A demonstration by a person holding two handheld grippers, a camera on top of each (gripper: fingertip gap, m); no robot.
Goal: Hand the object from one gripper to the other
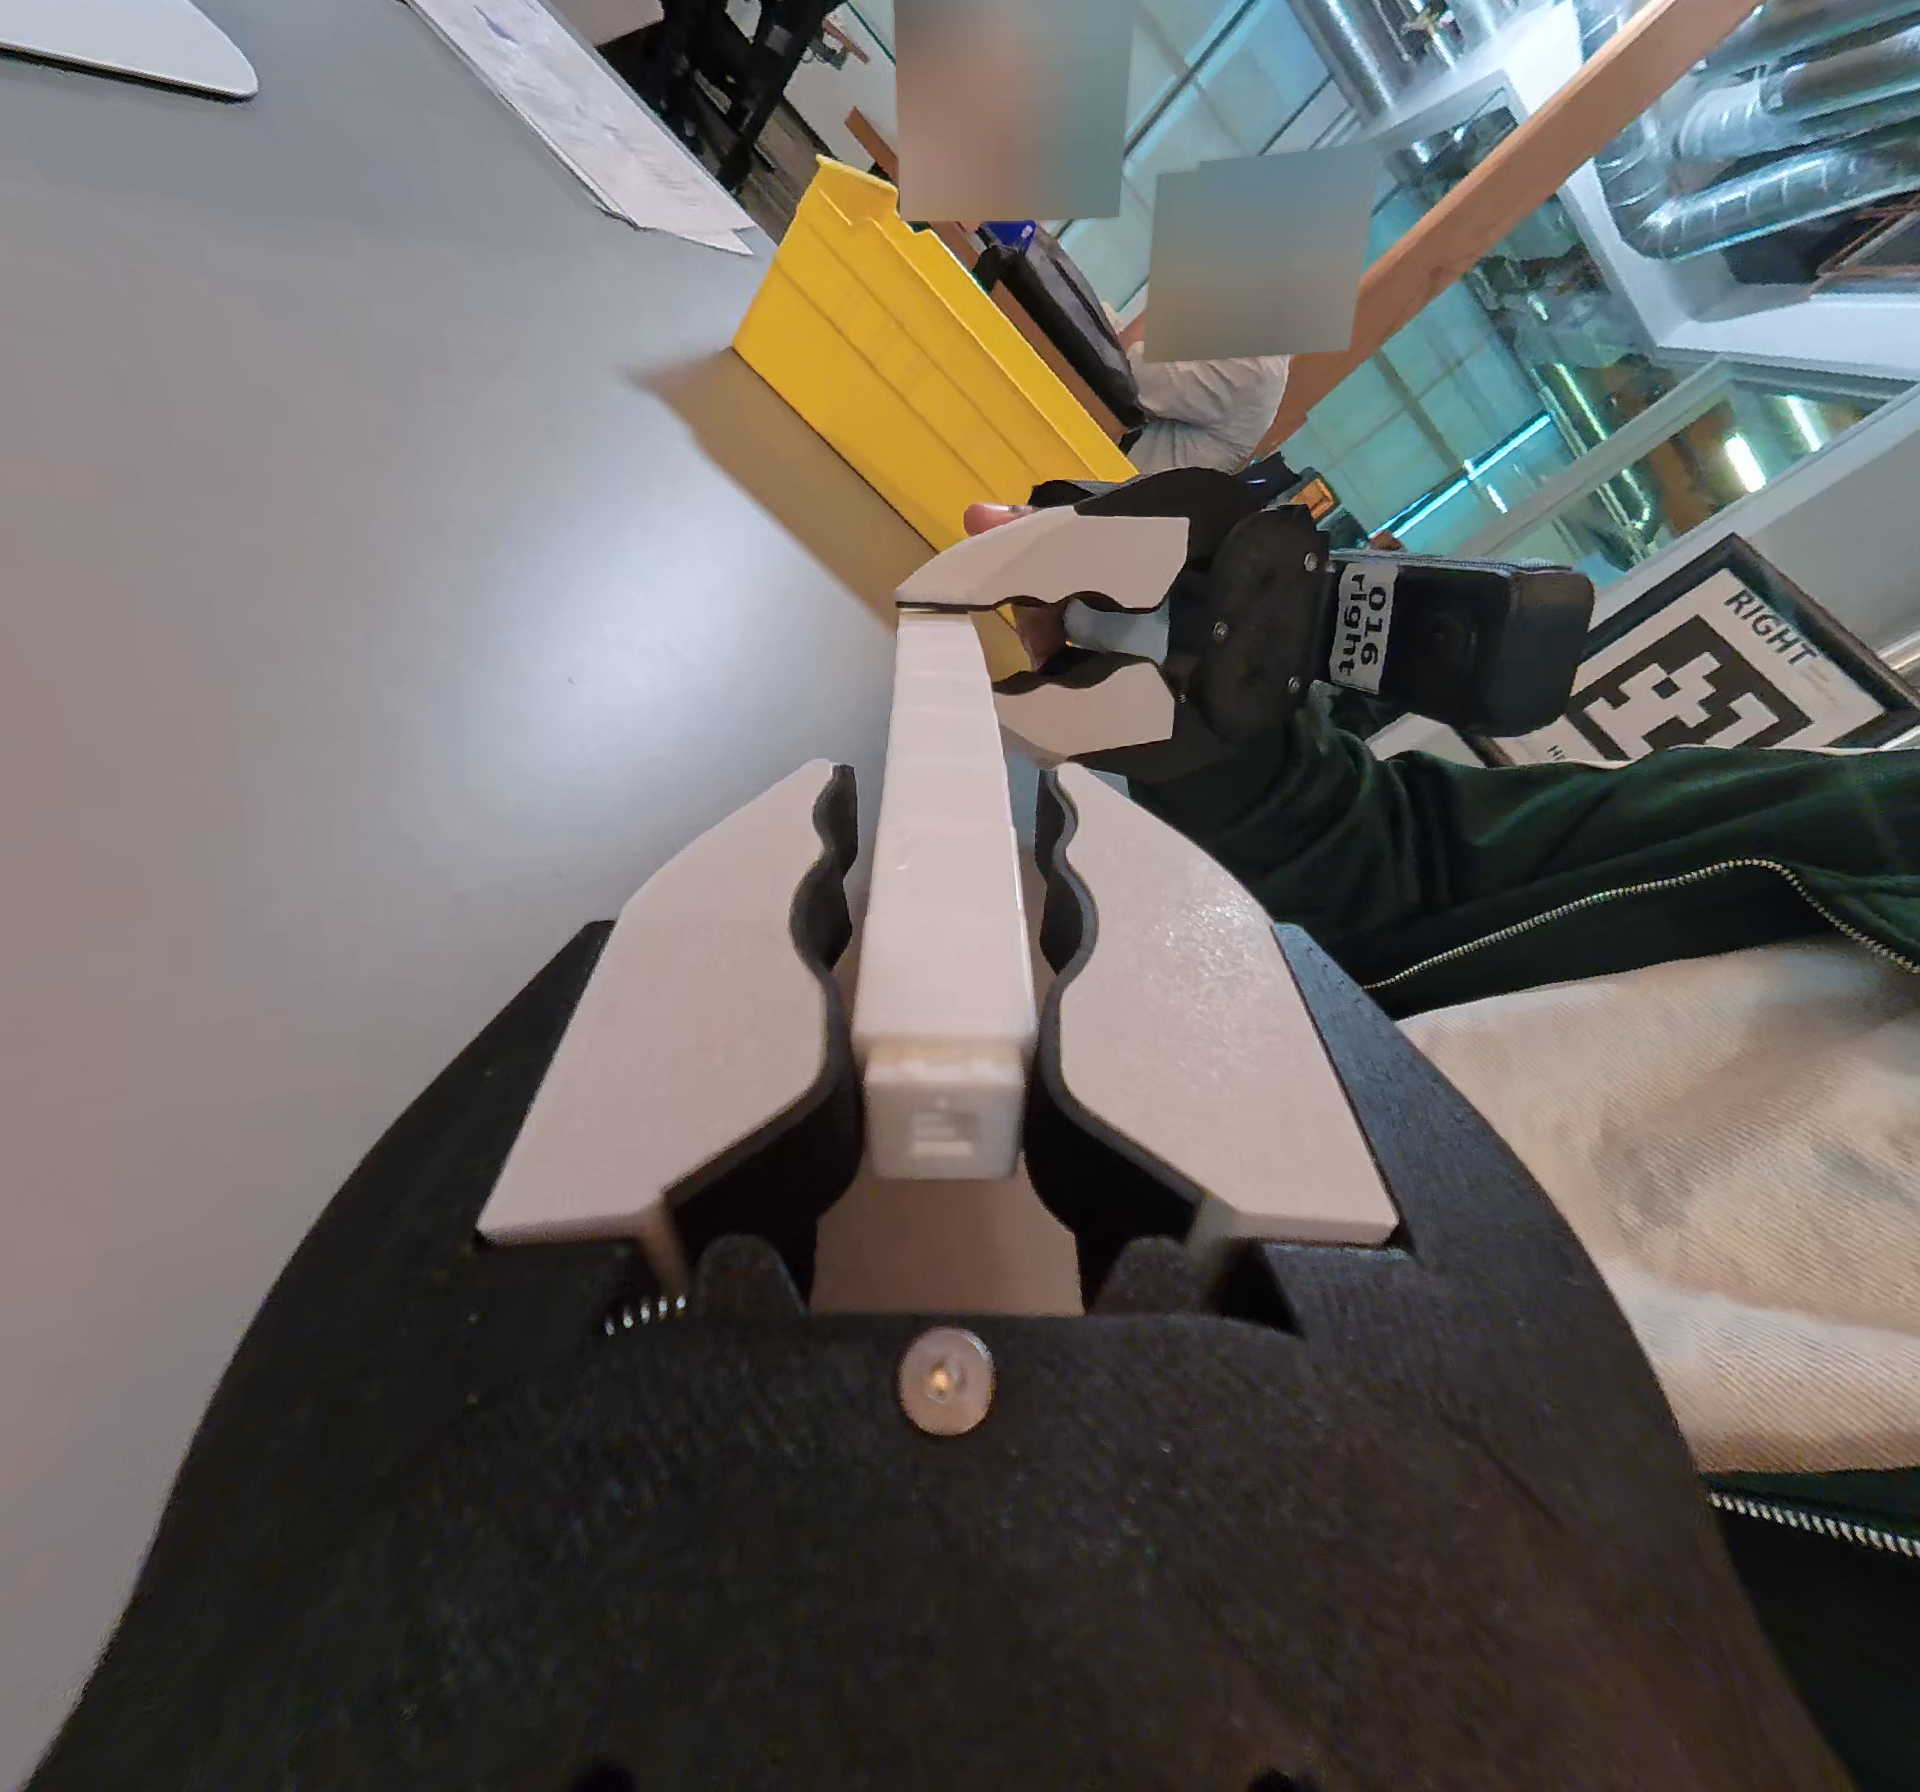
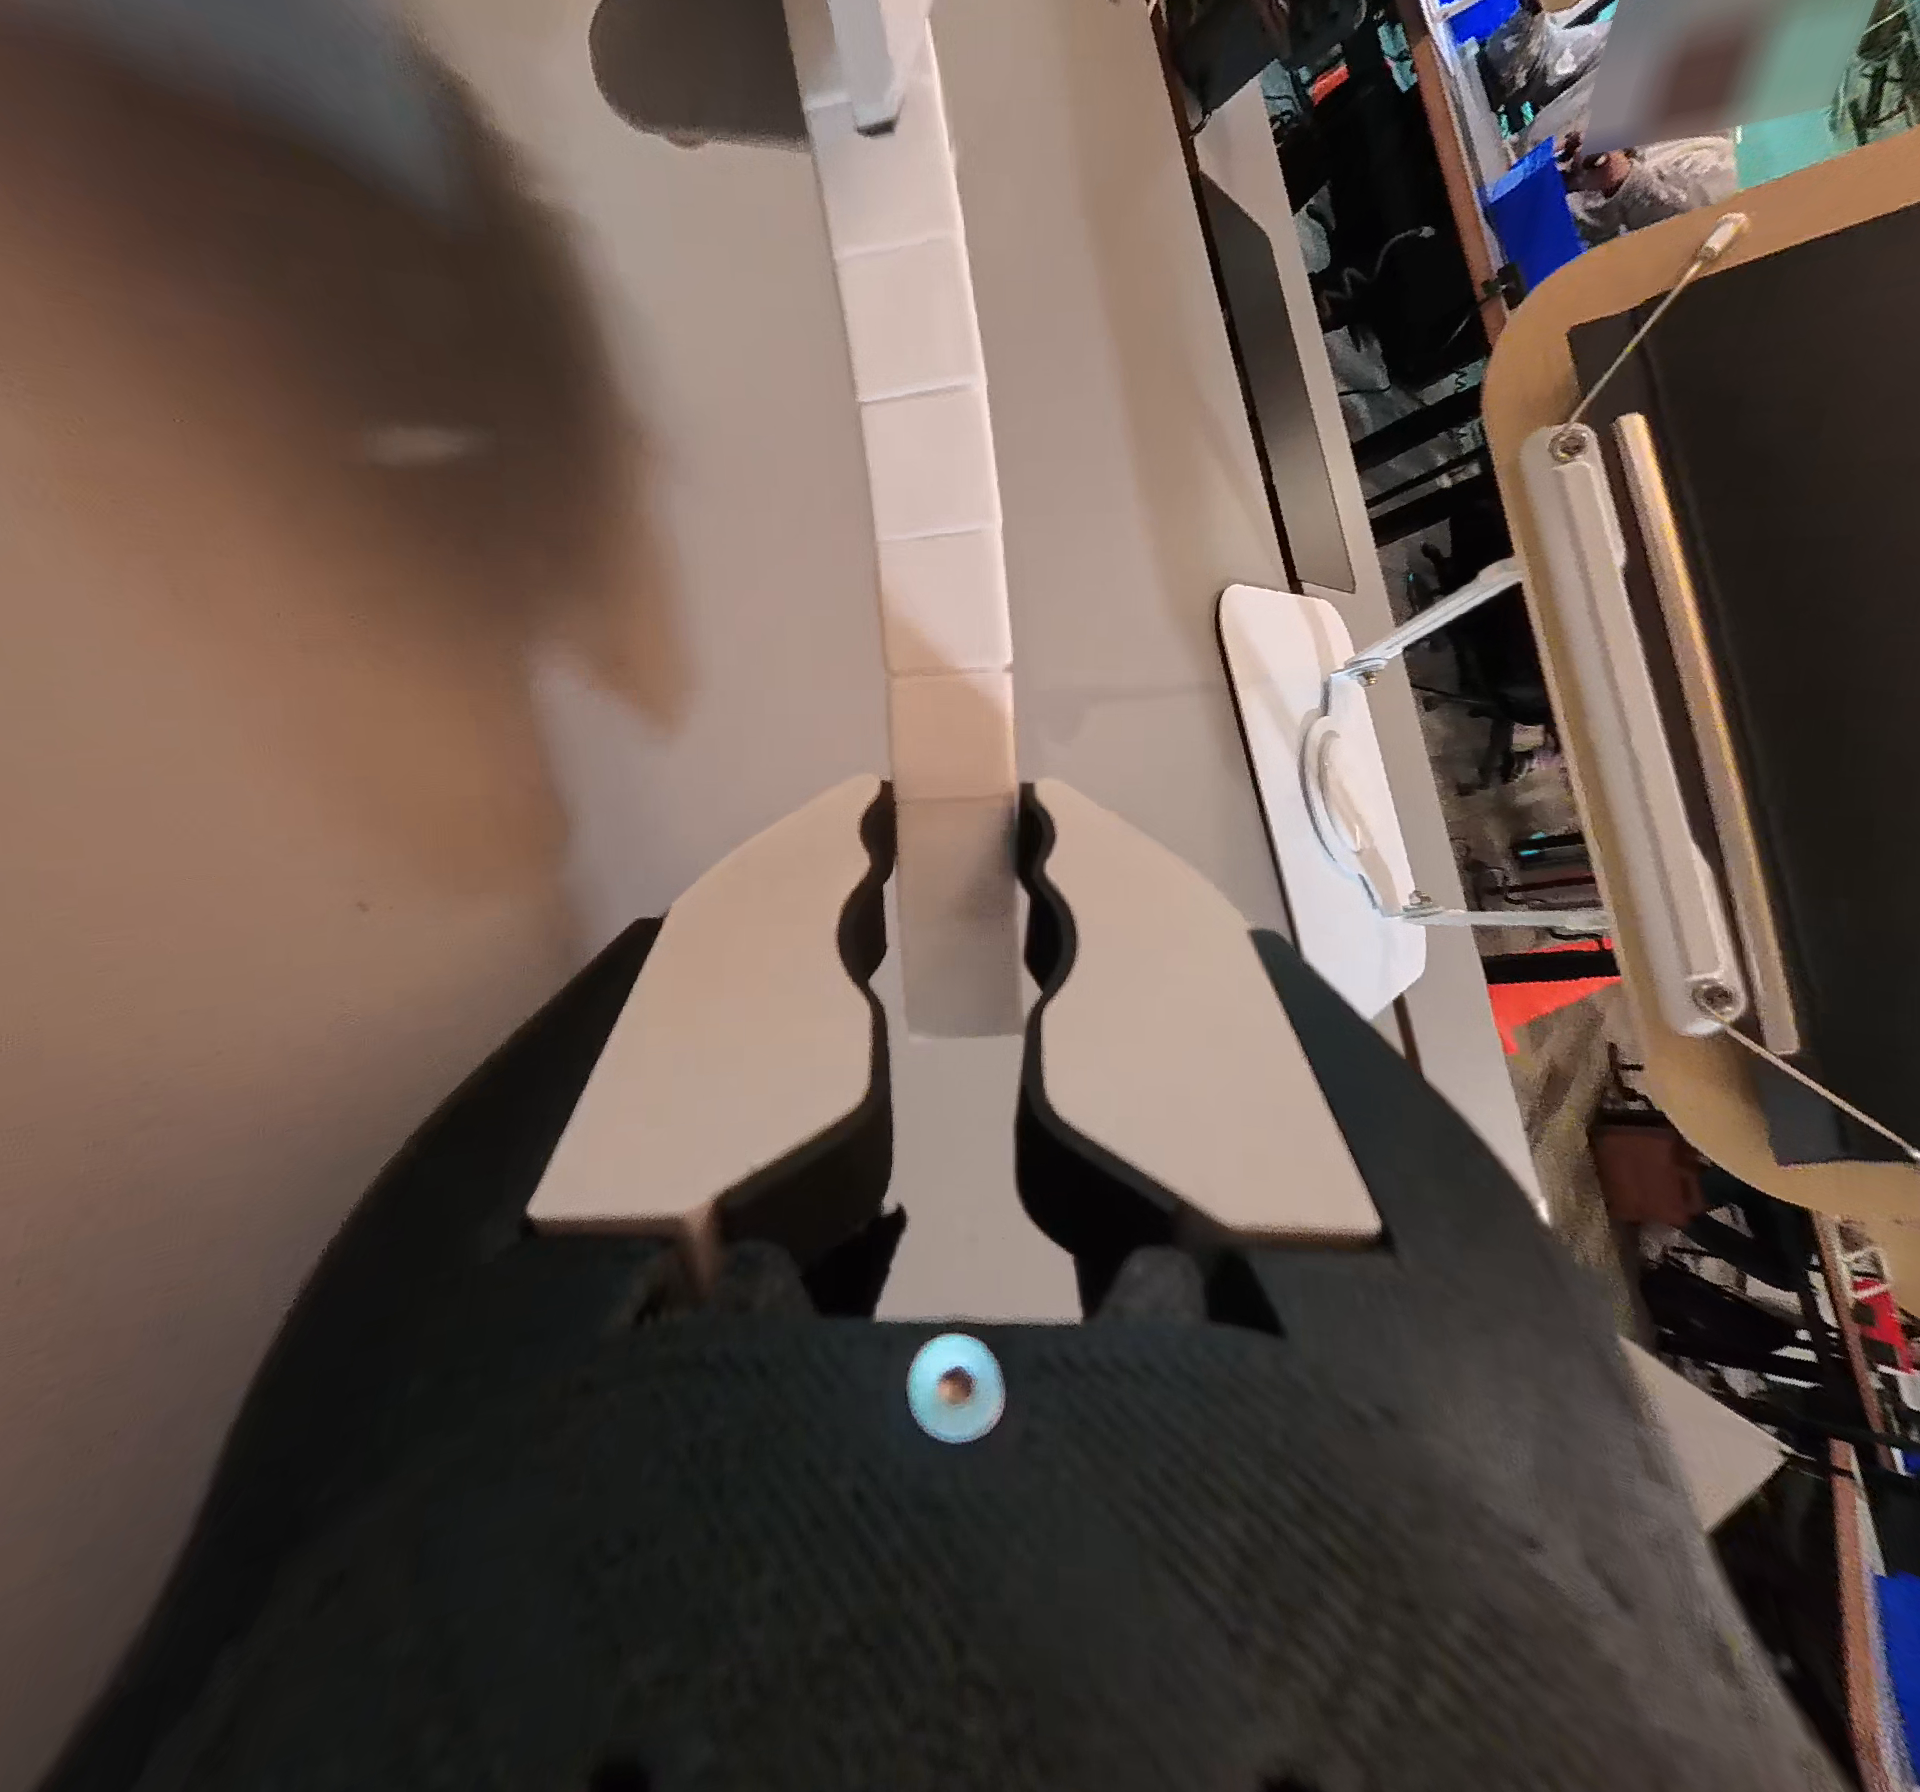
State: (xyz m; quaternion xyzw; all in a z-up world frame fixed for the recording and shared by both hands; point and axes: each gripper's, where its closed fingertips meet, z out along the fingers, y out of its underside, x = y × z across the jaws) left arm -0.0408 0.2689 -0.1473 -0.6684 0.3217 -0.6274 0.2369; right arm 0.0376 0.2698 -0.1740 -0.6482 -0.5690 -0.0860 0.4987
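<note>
I see a plain grey surface (image 1: 364, 599); on it sit a yellow bin (image 1: 914, 360), some printed sheets (image 1: 540, 59) and a white monitor base (image 2: 1320, 797).

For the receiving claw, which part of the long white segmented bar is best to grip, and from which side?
The free far end of the white bar, across its narrow flat sides, coming end-on opposite the left claw, which holds the near end. The right claw already closes there; the bar's long, flat-sided shape suits this.

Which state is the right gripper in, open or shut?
Shut: the right gripper clamps one end of the white bar, fingers pressed against both sides.
</note>
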